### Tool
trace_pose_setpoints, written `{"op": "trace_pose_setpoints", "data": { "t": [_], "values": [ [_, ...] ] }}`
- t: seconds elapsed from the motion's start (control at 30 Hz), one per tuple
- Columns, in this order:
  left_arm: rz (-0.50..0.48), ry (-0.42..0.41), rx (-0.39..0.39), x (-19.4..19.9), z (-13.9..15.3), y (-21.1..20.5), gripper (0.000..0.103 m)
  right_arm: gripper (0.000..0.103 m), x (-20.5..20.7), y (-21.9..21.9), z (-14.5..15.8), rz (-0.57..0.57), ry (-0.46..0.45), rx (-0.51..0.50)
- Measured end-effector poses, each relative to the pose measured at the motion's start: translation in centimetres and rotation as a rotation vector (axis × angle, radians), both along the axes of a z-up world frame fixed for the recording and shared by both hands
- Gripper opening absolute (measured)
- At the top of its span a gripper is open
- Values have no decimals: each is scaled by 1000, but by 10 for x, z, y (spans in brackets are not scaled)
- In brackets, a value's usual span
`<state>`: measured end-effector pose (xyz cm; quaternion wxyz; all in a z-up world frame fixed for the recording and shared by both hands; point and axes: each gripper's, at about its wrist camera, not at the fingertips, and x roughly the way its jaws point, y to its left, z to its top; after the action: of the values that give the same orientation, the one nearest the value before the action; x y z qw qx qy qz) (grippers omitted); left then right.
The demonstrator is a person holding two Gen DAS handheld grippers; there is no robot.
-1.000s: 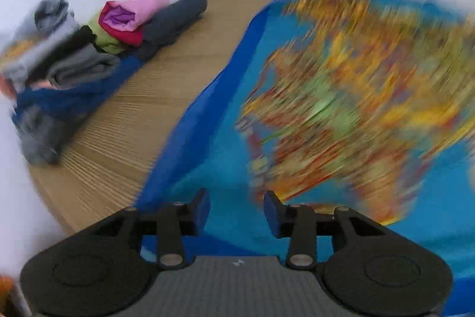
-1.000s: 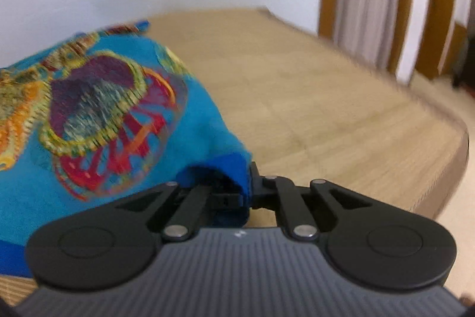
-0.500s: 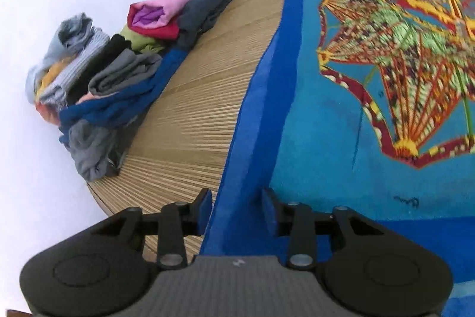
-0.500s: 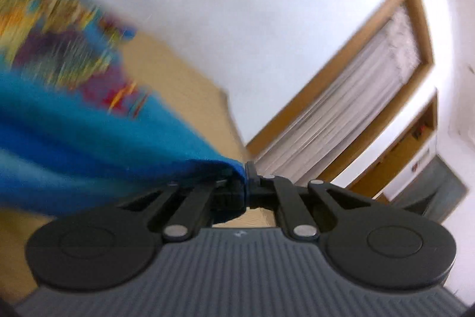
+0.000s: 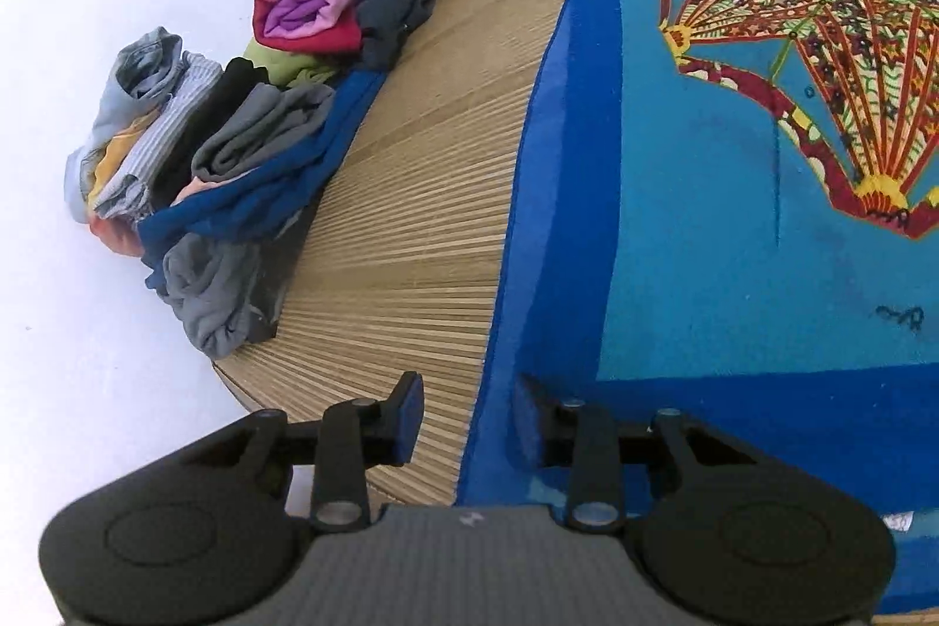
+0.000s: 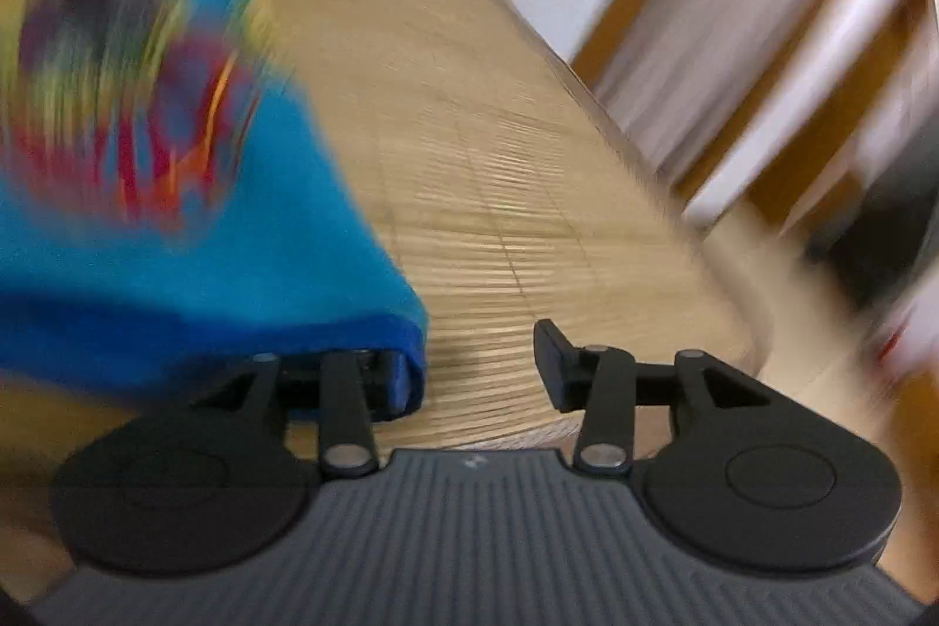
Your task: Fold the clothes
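Observation:
A blue cloth (image 5: 704, 227) with a bright red, yellow and green print lies spread on the wooden table (image 5: 422, 215). My left gripper (image 5: 469, 418) is open at the cloth's near left corner, with the dark blue hem between its fingers. In the right wrist view, which is blurred, the same cloth (image 6: 193, 239) lies at the left. Its dark blue corner drapes over the left finger of my right gripper (image 6: 478, 365), whose jaws stand wide apart above bare wood.
A pile of folded and crumpled clothes (image 5: 246, 133) sits along the table's left edge beside a white wall. Bare table (image 6: 528, 156) stretches ahead of the right gripper to a rounded edge. A wood-framed doorway with pale curtains (image 6: 763, 57) stands beyond.
My right gripper was shut on the cloth's corner, swung it through the air, and has now opened over the table. The left gripper has come to rest at the cloth's left hem.

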<state>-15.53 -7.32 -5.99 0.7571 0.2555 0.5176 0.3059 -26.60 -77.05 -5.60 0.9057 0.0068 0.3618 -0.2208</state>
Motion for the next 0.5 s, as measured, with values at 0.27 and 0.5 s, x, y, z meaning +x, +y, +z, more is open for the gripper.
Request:
{"op": "trace_pose_setpoints", "data": {
  "t": [0.27, 0.5],
  "values": [
    [25, -26, -69, 3, 11, 8, 38, 54, -37, -18, 14, -25, -6, 155],
    [-142, -195, -167, 1, 68, -76, 44, 54, -42, -4, 14, 286, 234, 90]
  ]
}}
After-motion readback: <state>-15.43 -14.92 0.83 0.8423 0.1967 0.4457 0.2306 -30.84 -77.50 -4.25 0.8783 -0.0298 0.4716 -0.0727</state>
